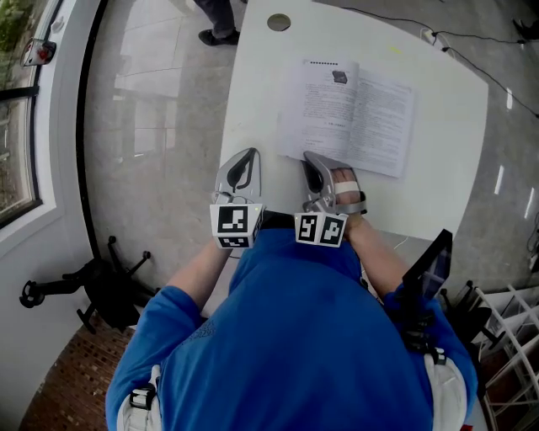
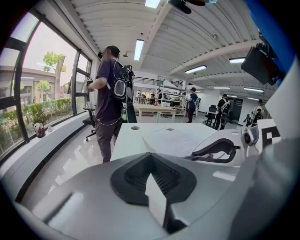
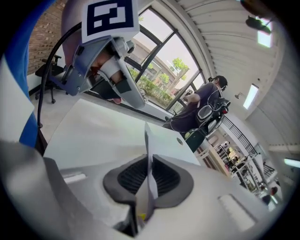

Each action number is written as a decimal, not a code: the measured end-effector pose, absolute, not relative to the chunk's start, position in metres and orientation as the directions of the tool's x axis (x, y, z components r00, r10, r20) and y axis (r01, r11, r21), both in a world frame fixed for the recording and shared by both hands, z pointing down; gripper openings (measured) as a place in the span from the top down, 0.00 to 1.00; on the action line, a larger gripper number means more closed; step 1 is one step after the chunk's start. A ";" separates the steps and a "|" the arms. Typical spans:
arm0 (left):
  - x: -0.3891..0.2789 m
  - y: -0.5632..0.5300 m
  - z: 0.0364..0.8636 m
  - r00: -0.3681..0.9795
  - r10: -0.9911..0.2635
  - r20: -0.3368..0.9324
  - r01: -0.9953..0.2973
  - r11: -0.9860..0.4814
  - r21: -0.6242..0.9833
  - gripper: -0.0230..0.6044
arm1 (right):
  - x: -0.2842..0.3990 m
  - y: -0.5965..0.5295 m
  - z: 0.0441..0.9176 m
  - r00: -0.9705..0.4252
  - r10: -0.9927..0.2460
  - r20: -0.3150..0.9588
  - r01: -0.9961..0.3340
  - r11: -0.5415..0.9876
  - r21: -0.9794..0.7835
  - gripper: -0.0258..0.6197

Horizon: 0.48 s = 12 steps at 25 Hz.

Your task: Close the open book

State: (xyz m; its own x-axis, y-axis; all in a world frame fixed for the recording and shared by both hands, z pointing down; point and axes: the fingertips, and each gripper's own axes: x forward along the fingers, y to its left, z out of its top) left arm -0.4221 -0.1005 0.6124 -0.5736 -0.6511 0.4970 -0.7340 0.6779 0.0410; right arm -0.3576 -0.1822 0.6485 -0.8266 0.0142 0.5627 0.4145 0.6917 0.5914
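An open book (image 1: 349, 114) with printed pages lies flat on the white table (image 1: 253, 93); it also shows in the left gripper view (image 2: 174, 139). My right gripper (image 1: 313, 165) is at the near left corner of the book, shut on a thin sheet (image 3: 146, 140) that stands on edge between its jaws (image 3: 149, 161). That sheet looks like the edge of the book's left page. My left gripper (image 1: 244, 167) hovers over bare table just left of the book, apart from it. Its jaws (image 2: 151, 158) meet at the tips with nothing of the book between them.
A round cable hole (image 1: 279, 22) sits at the table's far edge, and a cable (image 1: 438, 38) runs off the far right corner. A person (image 2: 110, 93) stands beyond the far end. A dark chair (image 1: 425, 278) is at my right, a black chair base (image 1: 101, 290) on the floor left.
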 end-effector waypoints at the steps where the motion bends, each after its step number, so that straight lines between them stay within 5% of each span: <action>1: -0.419 -0.104 0.606 -0.571 -0.657 0.492 -0.739 0.673 0.040 0.95 | -0.354 -0.186 0.640 -0.831 0.011 0.556 0.398 0.709 0.582 0.91; 12: -0.417 -0.115 0.582 -0.539 -0.714 0.447 -0.796 0.605 0.005 0.95 | -0.343 -0.201 0.603 -0.856 -0.030 0.515 0.218 0.884 0.414 0.92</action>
